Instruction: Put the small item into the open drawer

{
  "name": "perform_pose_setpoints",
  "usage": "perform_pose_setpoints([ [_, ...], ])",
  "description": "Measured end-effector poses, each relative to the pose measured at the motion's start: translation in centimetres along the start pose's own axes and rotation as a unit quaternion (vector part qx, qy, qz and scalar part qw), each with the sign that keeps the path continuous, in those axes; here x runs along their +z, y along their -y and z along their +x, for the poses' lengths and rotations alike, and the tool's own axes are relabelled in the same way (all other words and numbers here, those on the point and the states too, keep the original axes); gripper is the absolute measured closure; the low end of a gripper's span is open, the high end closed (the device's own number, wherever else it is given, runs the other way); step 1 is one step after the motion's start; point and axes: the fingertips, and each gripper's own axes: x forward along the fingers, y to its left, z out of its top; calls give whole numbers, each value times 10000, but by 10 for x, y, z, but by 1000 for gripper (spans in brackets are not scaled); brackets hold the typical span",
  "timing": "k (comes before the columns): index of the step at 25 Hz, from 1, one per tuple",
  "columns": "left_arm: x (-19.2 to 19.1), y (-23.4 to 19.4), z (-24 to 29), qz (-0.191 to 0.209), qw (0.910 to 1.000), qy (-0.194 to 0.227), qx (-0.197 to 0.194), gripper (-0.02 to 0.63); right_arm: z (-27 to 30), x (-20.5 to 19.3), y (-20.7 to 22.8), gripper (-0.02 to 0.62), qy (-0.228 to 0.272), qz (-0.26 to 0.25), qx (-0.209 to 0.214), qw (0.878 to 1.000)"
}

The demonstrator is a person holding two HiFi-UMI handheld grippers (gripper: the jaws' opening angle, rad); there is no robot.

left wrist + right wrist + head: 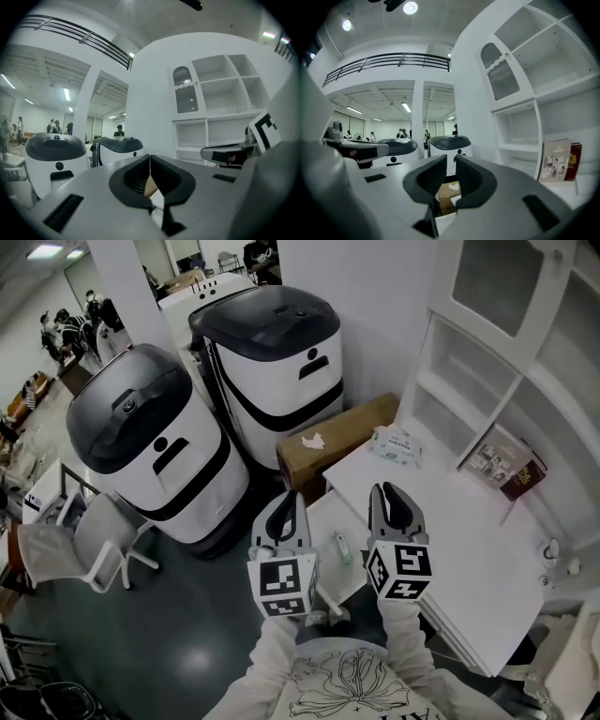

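The open drawer [323, 517] sticks out from the white desk's [469, 549] front edge, between my two grippers in the head view. A small green-and-white tube [342, 547] lies in it. My left gripper [290, 495] [150, 159] hovers over the drawer's left side, its jaws shut tip to tip with nothing between them. My right gripper [391, 487] [451, 161] hangs above the desk edge just right of the drawer, its jaws a narrow gap apart and empty. Both gripper views look level across the room and show neither drawer nor tube.
A tissue pack [396, 444] and two books [506, 465] sit at the desk's back under white shelves [469, 371]. A cardboard box [337, 432] and two large white-and-black machines [150, 442] [277, 362] stand beyond the drawer. A white chair [89, 545] is on the left.
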Motion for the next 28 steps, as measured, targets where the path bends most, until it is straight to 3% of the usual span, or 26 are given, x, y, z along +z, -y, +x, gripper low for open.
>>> perform_pose_setpoints([
  [28, 0, -12, 2, -43, 10000, 19, -10, 598, 6, -3, -11, 546, -48, -49, 12, 10000],
])
